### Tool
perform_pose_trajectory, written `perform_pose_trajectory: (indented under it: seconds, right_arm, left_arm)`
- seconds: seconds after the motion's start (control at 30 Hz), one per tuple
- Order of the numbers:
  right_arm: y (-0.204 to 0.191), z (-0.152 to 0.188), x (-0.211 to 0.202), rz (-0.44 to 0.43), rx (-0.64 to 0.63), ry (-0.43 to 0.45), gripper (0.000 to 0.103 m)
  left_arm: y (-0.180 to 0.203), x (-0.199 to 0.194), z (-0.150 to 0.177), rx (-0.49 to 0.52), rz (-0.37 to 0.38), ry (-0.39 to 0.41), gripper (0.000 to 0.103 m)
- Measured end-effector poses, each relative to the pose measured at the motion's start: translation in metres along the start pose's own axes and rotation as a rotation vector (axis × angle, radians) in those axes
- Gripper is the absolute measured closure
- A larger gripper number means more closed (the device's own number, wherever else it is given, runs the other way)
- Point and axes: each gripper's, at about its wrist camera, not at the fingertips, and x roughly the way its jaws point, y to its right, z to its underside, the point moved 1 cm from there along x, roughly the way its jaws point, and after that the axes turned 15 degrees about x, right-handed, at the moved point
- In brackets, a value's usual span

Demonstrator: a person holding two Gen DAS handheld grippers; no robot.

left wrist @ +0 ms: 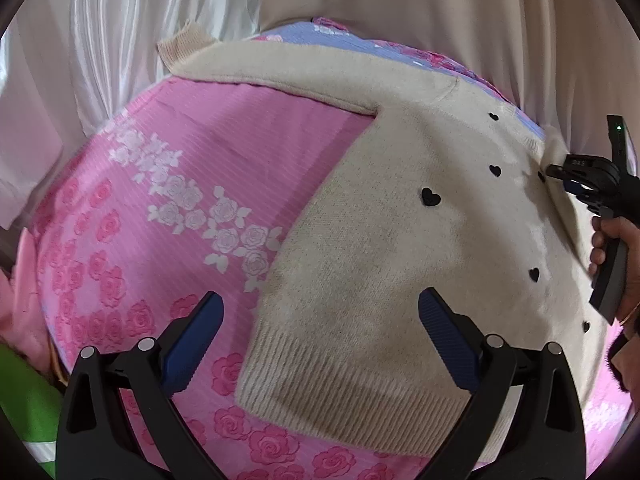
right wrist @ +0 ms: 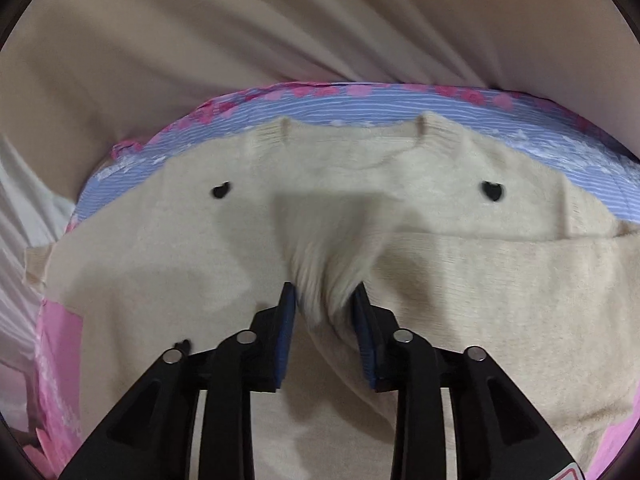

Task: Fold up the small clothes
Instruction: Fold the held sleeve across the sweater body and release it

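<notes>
**Cream sweater flat on rose sheet, R tongs pinching a fold**

Surroundings: pink rose-print sheet [left wrist: 160, 184] covers the bed, w/ a blue-striped band [right wrist: 360, 100] at the far edge behind the neckline. Beige curtain [right wrist: 280, 20] hangs past that; shiny white drape [left wrist: 100, 32] to the left of it. Green item [left wrist: 24, 400] sits at lower left, partly cut off, can't tell what it is.

Sweater [left wrist: 400, 220]: cream knit w/ small black hearts [left wrist: 431, 197], laid flat, ribbed hem nearest the L tongs, one sleeve [left wrist: 280, 68] stretched out sideways toward the white drape. Other sleeve lies folded across the body in R wrist view.

L gripper [left wrist: 320, 340]: fingers wide apart, holding nothing, hovering above hem edge & sheet.

R gripper [right wrist: 324, 312]: fingers close together, clamped on a raised bunch of the sweater's fabric mid-chest, below the neckline [right wrist: 352, 136]. Fabric there is motion-blurred. Person's hand [left wrist: 612, 248] grips its handle at the sweater's right side.
</notes>
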Motion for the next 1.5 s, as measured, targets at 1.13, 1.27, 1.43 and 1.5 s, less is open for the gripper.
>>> perform_pose_trajectory:
  seconds: [1.13,1.27,1.43,1.5]
  right_arm:
    - [-0.052,0.011,0.016,0.001,-0.105,-0.034,0.086]
    - [-0.030,0.035,-0.039,-0.055,-0.079,0.037,0.067]
    - [-0.003,0.087,-0.089,0.021,-0.203,0.038,0.063]
    - [0.012,0.101,-0.101,0.058,-0.192,0.016,0.057]
  left_arm:
    - [-0.149,0.070,-0.099,-0.444,0.149,0.060,0.007]
    - [-0.199,0.105,-0.126,-0.567,0.154,0.093,0.007]
    - [-0.262,0.152,-0.158,-0.741,0.080,0.121,0.008]
    - [-0.277,0.165,-0.167,-0.784,0.034,0.147,0.008]
